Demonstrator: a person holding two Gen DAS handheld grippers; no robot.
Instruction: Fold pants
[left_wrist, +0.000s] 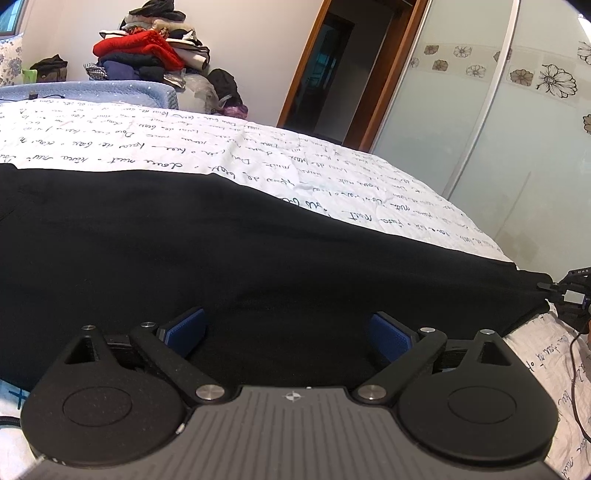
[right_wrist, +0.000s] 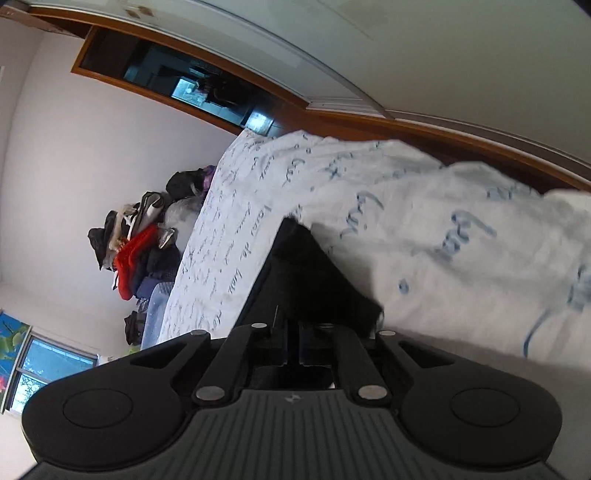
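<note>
Soft black fabric pants (left_wrist: 258, 258) are sagging limply across mid-frame, the right gripper (right_wrist: 293, 332) clenching a hem corner while the left gripper (left_wrist: 288, 328) is gaping over the near edge, the likeliest second hold.

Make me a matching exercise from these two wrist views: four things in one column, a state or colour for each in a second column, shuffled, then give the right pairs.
Column one:
1. left gripper
2. right gripper
3. pants
4. knitted garment on the pile

Column two:
A. red
B. black, spread over the bedspread
C. open, above the cloth
D. shut on a pants end

Pairs: 1-C, 2-D, 3-B, 4-A
</note>
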